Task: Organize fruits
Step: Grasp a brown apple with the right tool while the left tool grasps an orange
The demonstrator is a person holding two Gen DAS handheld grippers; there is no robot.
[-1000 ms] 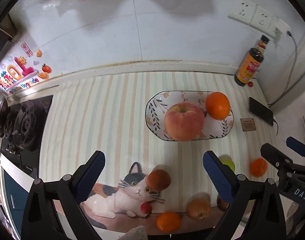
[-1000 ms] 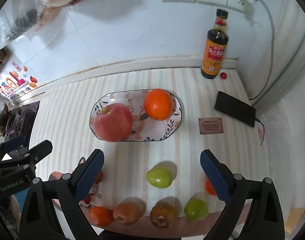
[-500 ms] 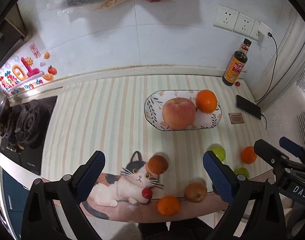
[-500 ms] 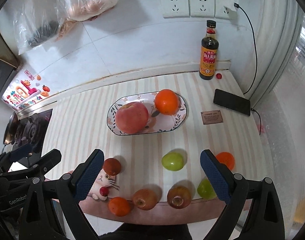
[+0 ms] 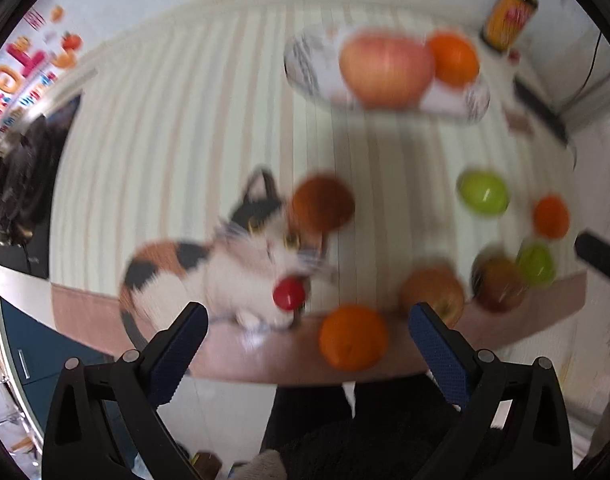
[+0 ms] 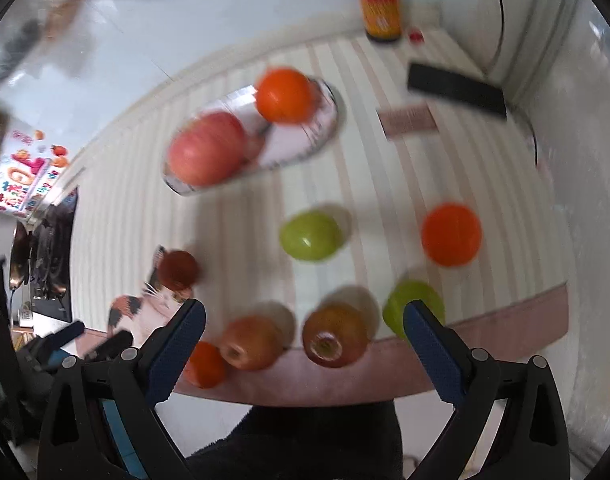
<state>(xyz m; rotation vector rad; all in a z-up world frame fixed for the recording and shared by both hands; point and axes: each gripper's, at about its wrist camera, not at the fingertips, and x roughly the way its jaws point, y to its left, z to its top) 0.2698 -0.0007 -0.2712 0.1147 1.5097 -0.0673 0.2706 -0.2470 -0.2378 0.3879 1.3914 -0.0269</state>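
Observation:
Both views are blurred by motion. A patterned oval plate (image 5: 305, 68) (image 6: 325, 128) holds a big pink apple (image 5: 385, 70) (image 6: 207, 148) and an orange (image 5: 453, 58) (image 6: 285, 96). Loose on the striped cloth lie a green fruit (image 5: 483, 194) (image 6: 311, 236), another green fruit (image 5: 537, 262) (image 6: 401, 304), an orange (image 5: 551, 216) (image 6: 451, 234), two brownish apples (image 6: 335, 336) (image 6: 251, 342), a small orange (image 5: 353, 338) (image 6: 205, 364) and a dark red fruit (image 5: 321, 204) (image 6: 177, 270). My left gripper (image 5: 305, 332) and right gripper (image 6: 303, 328) are both open and empty, held over the table's near edge.
A cat picture with a red ball (image 5: 289, 294) is printed on the cloth at front left. A sauce bottle (image 6: 379, 0), a black phone (image 6: 457, 88) and a small card (image 6: 409, 118) sit at the back right. A stove (image 5: 21, 184) stands at left. Dark clothing (image 6: 305, 440) is below.
Both grippers have swung down and back toward the table's near edge, so the views are now blurred and tilted. The fruit and the plate have not moved. Both grippers stay open.

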